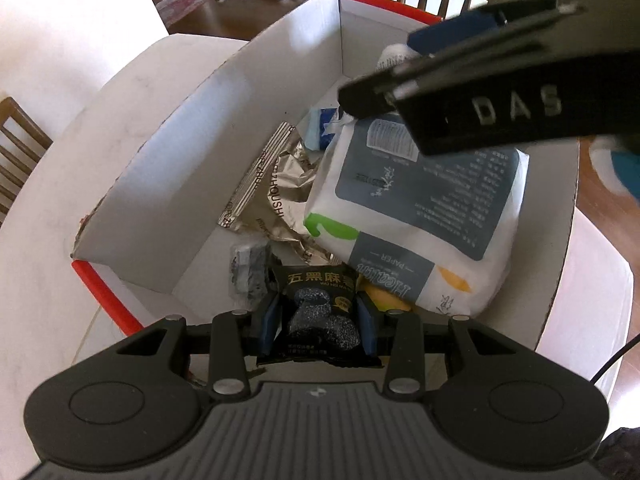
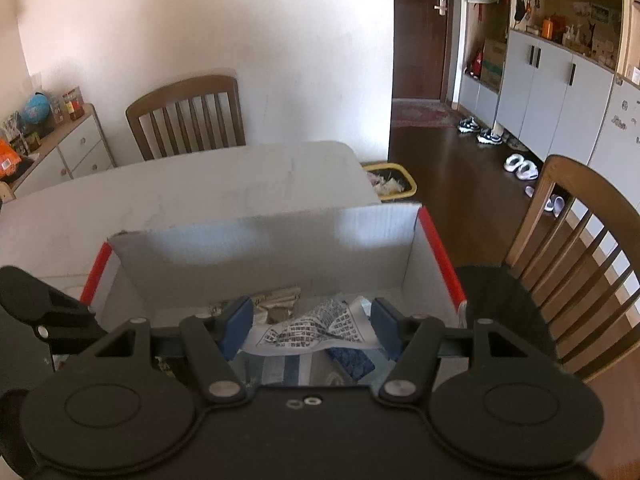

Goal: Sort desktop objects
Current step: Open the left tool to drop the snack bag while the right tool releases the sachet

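A white cardboard box [image 1: 240, 120] with red edges stands open on the pale table [image 1: 80, 160]. My left gripper [image 1: 318, 320] points down into its near end, shut on a black snack packet [image 1: 320, 304] with gold lettering. In the box lie a large white-and-grey tissue pack [image 1: 420, 208], a crumpled gold foil wrapper [image 1: 280, 196] and a small grey packet [image 1: 248, 276]. My right gripper [image 2: 310, 326] hangs over the box [image 2: 260, 248], its blue pads against a white printed packet [image 2: 316, 328]. In the left wrist view the right gripper [image 1: 384, 68] crosses the far right corner.
Wooden chairs stand at the table's far side [image 2: 188, 116] and right of the box [image 2: 580, 248]. A yellow bin [image 2: 394, 182] sits on the floor beyond the table [image 2: 200, 184]. Shoes lie on the dark floor by the cabinets.
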Motion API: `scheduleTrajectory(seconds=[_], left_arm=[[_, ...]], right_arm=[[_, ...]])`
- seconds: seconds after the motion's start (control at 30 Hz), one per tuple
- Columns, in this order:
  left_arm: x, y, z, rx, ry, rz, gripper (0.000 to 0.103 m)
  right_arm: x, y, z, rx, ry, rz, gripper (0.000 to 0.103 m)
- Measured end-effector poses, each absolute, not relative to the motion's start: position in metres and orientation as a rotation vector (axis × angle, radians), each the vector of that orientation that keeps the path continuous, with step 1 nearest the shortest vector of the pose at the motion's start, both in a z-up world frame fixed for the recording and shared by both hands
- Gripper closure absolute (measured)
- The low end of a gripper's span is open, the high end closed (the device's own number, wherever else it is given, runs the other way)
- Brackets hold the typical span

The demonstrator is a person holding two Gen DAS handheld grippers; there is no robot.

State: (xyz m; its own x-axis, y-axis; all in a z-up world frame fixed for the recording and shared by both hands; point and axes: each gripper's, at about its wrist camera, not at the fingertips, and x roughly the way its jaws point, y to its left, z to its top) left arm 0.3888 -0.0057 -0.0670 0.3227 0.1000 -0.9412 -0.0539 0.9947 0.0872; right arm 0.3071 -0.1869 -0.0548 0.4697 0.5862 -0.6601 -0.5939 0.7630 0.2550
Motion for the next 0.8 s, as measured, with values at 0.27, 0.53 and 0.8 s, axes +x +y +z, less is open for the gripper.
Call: scheduleTrajectory(seconds=[0.27,0.53,0.8], left_arm=[[0.390,-0.002,-0.069,0.029,1.242,0.118,0.064],[0.389,-0.003,-0.066,0.017,1.225,0.115,0.049],[0.378,-0.004,-0.056,-0.004,1.193,0.128,0.030]], right_arm=[[0.310,-0.189,-0.067,-0.005,0.870,0.719,0.037],[0.307,-0.195,-0.064,-0.008,0.859,0.724,0.029],[0.302,-0.202,-0.051,-0.017,0.841,0.726,0.028]])
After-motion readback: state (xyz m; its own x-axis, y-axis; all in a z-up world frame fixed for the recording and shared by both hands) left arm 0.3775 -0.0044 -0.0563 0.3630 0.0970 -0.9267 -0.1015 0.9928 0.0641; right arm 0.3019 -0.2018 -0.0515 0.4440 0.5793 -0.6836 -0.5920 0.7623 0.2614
